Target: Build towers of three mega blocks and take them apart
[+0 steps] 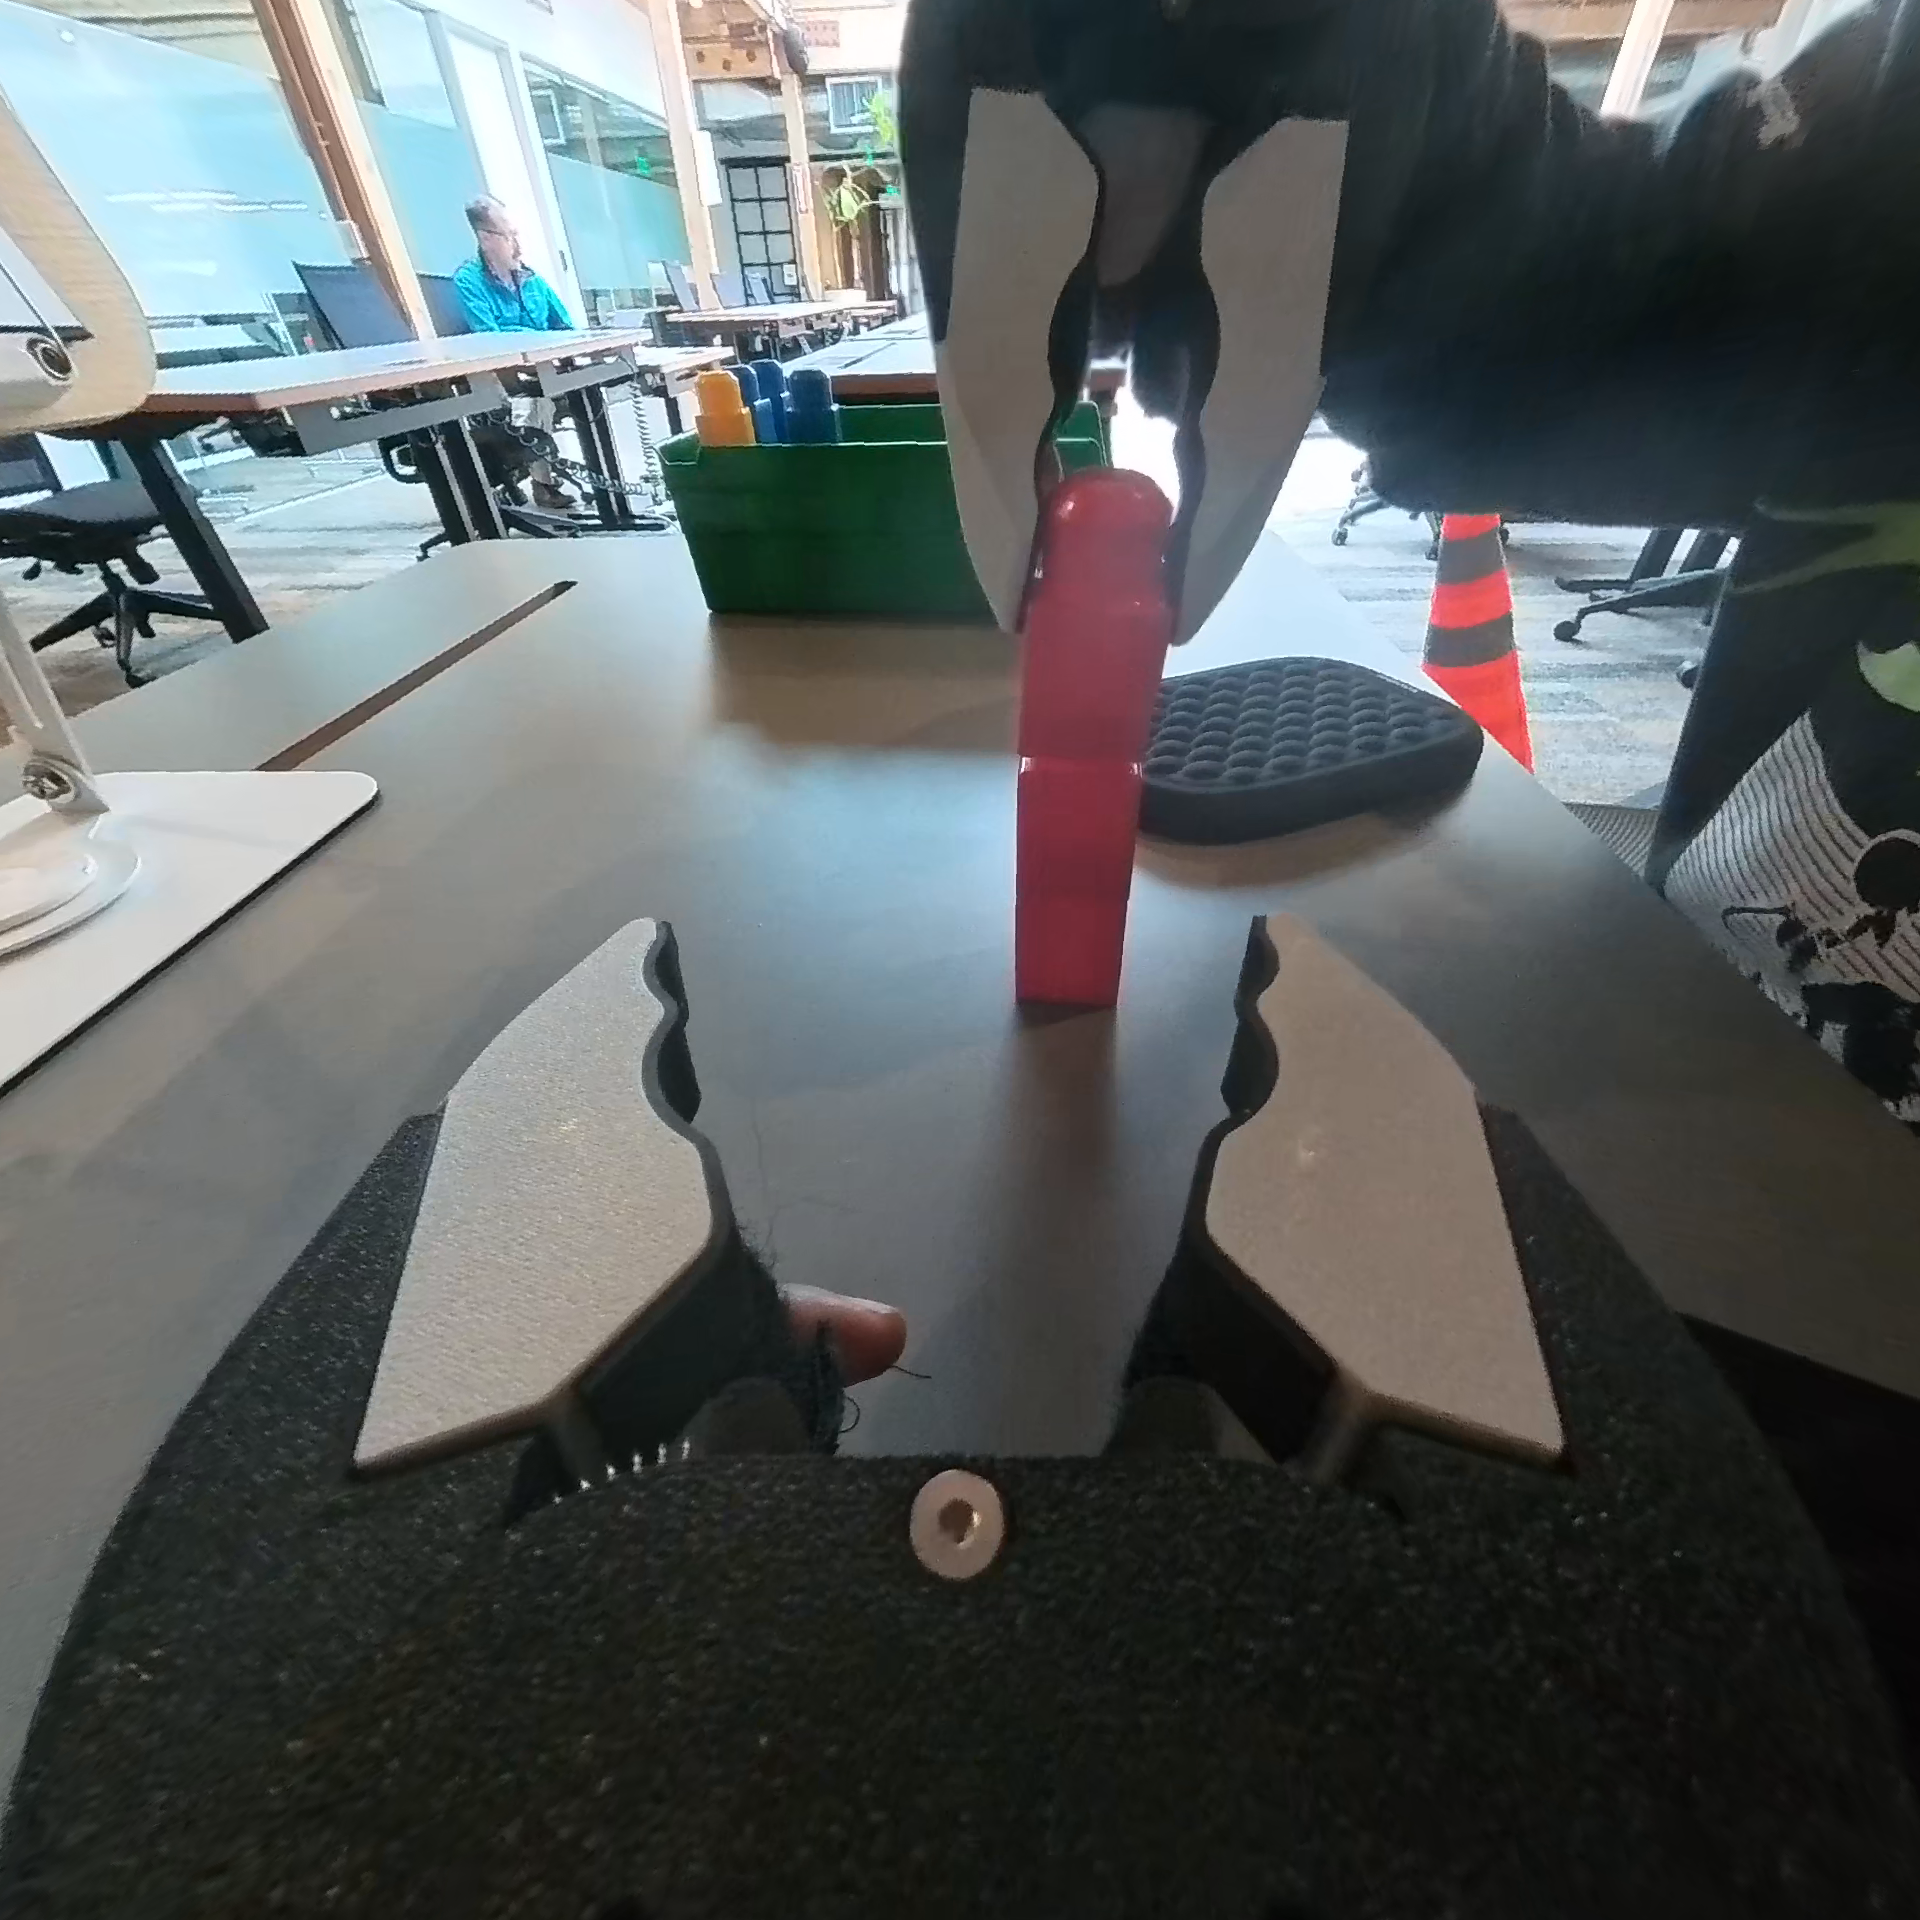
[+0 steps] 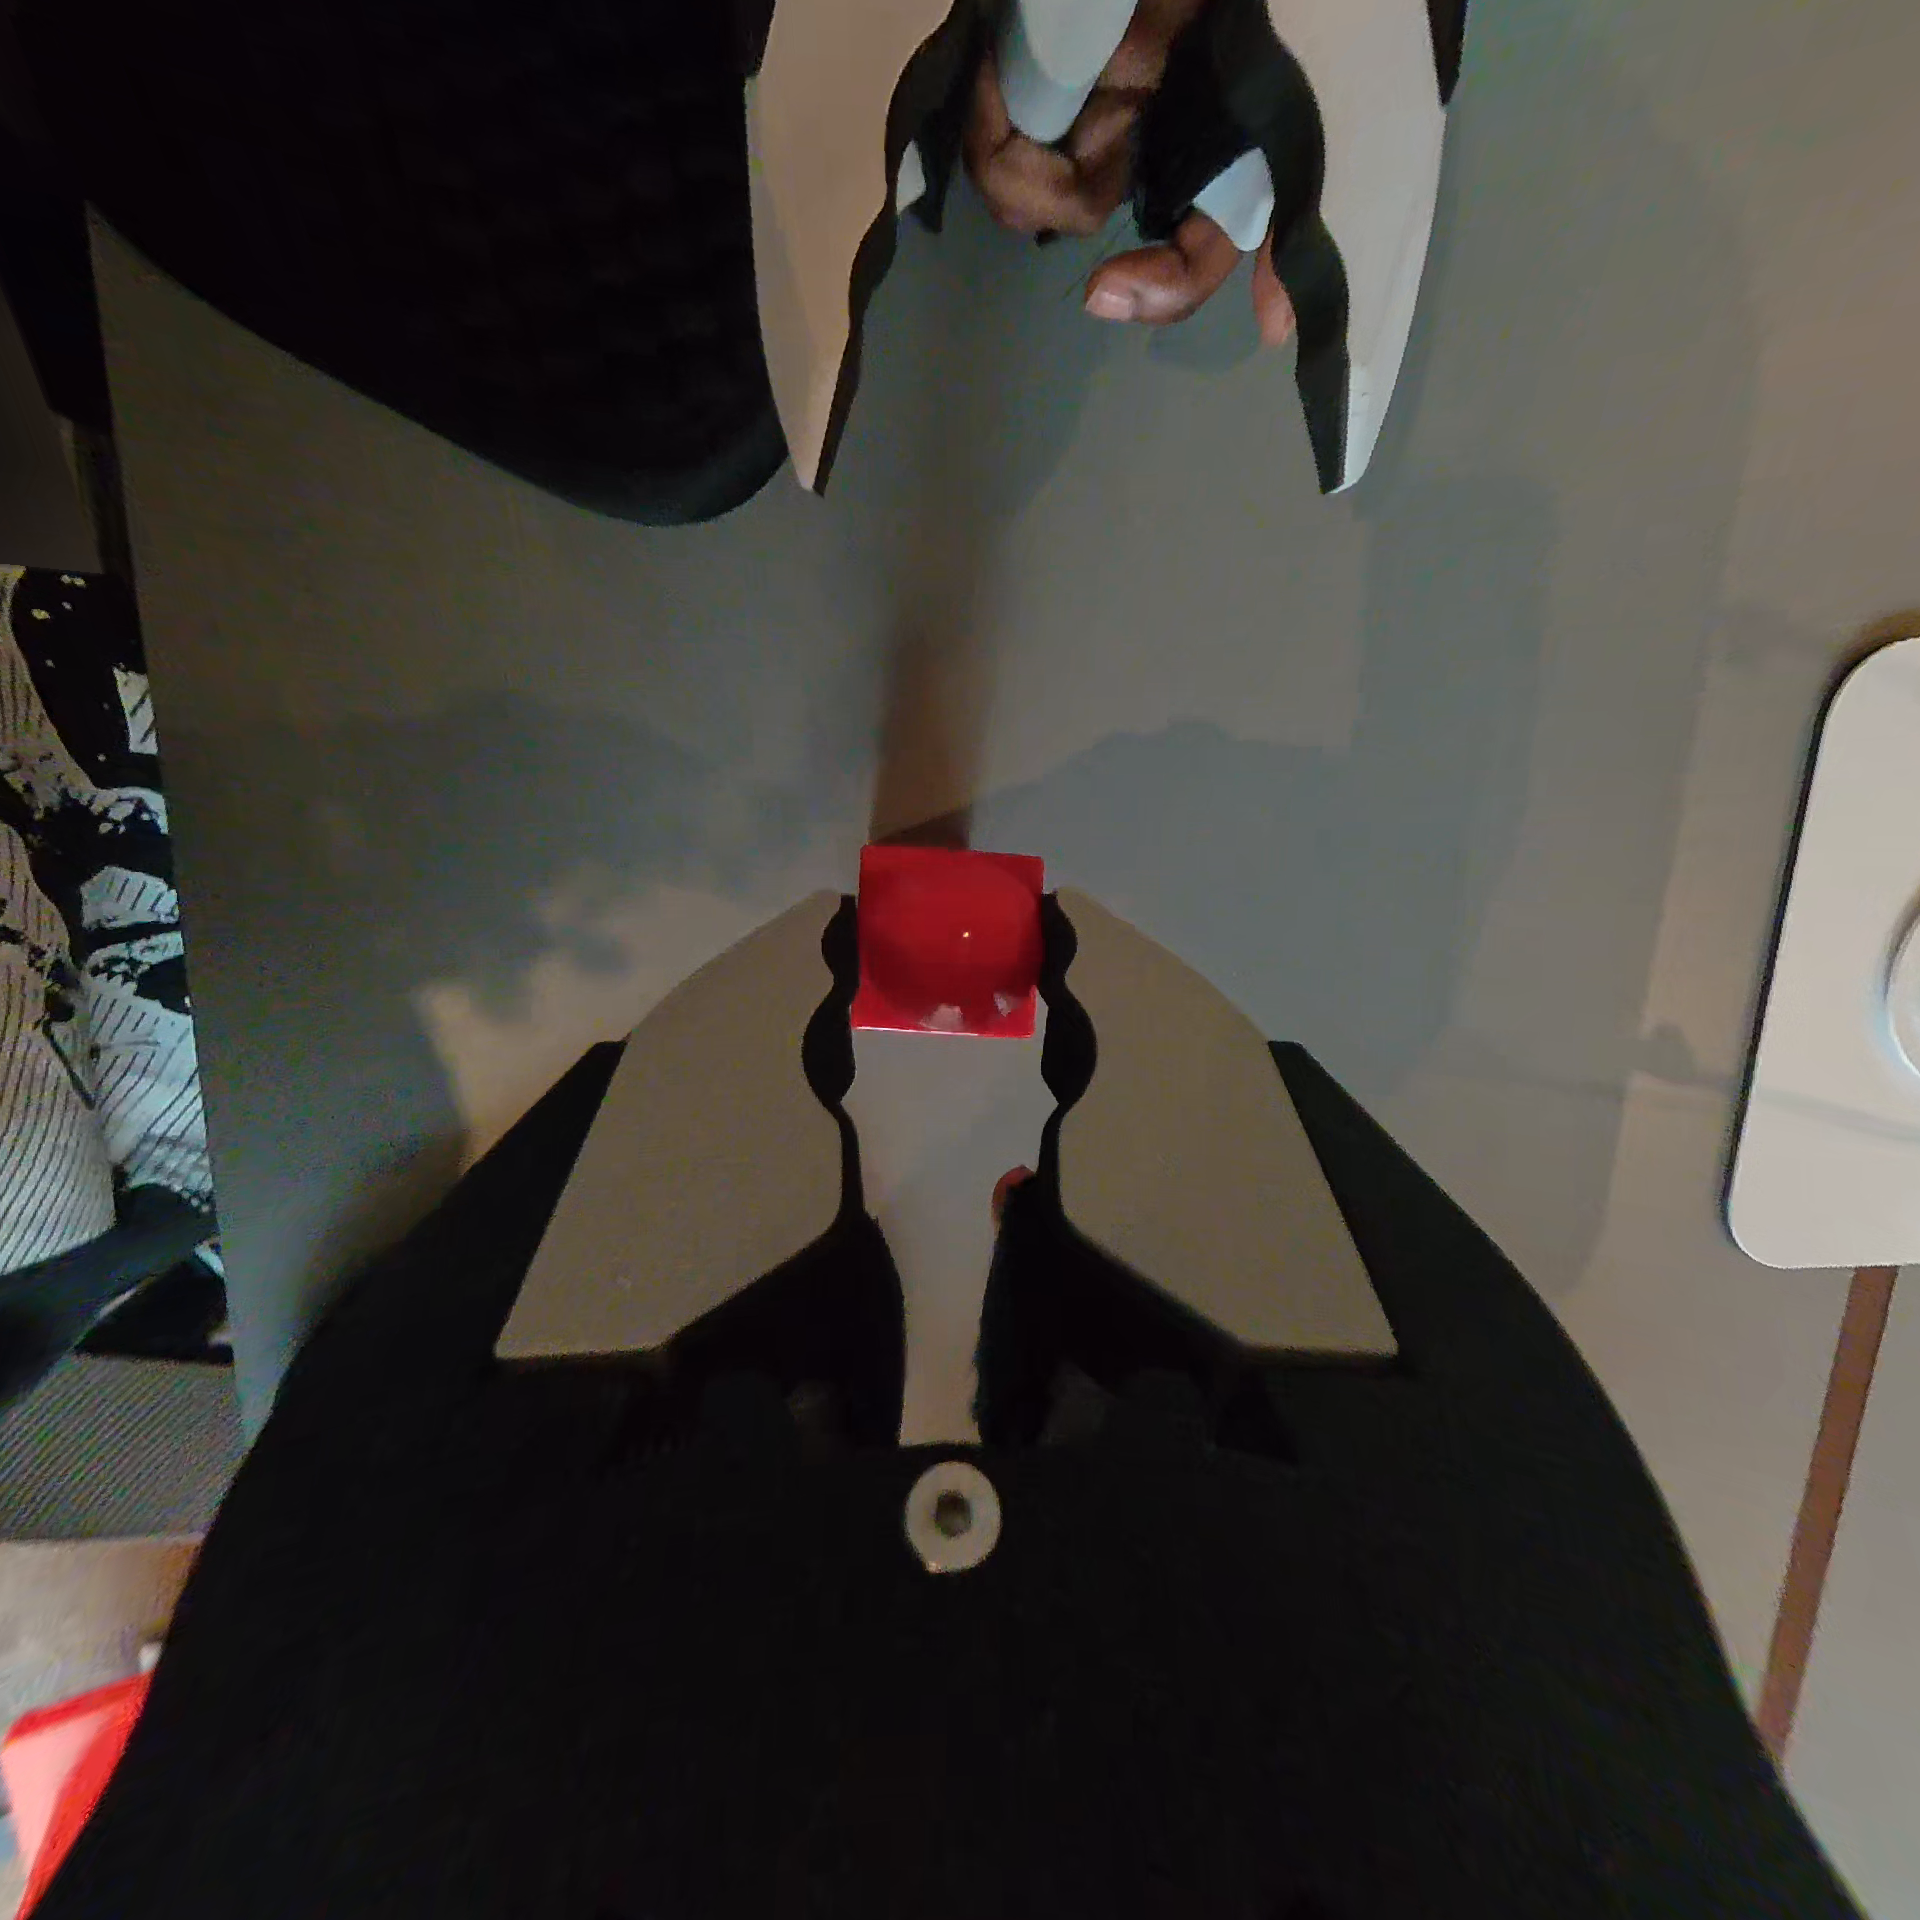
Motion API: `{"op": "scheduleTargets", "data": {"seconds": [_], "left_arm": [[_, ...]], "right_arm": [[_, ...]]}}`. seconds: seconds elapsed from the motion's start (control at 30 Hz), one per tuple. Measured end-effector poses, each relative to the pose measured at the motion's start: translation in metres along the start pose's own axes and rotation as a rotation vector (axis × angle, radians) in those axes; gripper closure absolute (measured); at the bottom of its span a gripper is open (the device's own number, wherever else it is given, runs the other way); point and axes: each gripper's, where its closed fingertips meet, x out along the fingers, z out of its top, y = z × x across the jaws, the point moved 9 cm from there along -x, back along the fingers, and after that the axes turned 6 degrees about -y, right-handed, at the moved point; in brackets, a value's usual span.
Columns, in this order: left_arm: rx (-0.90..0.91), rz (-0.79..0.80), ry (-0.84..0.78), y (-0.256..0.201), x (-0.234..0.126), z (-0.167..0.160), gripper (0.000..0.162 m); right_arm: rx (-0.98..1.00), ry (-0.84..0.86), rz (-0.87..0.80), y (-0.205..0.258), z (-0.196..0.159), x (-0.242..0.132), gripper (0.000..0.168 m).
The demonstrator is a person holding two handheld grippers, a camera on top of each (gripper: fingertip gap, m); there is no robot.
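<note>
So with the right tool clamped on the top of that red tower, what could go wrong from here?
1. The left tool is open and short of the red tower, so nothing braces the base; a pull may lift or tip the whole stack.
2. The right tool pinches only the top block, a narrow hold that might slip.

Right claw pointing straight down, fingers pinched close, left claw level, spread wide
</note>
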Motion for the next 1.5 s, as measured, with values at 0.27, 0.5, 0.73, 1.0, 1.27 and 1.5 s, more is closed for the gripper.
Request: {"op": "scheduleTargets", "data": {"seconds": [0.27,0.5,0.73,1.0,1.27,1.5], "left_arm": [[-0.006,0.001,0.001,0.001,0.0,0.0,0.062],[-0.011,0.003,-0.003,0.001,0.0,0.0,0.062],[-0.015,-0.005,0.014,0.001,0.001,-0.001,0.062],[-0.019,0.0,0.006,0.001,0.0,0.0,0.063],[-0.015,0.004,0.007,0.001,0.0,0.0,0.064],[-0.008,0.006,0.003,0.001,0.0,0.0,0.065]], "right_arm": [[0.036,-0.183,-0.039,0.003,-0.015,0.001,0.136],[0.098,-0.326,-0.02,0.0,-0.033,0.004,0.136],[0.074,-0.318,0.005,-0.002,-0.032,0.005,0.136],[0.042,-0.161,0.029,-0.005,-0.021,0.003,0.135],[0.022,-0.1,0.018,-0.004,-0.016,0.003,0.136],[0.023,-0.122,0.006,-0.002,-0.016,0.003,0.136]]}}
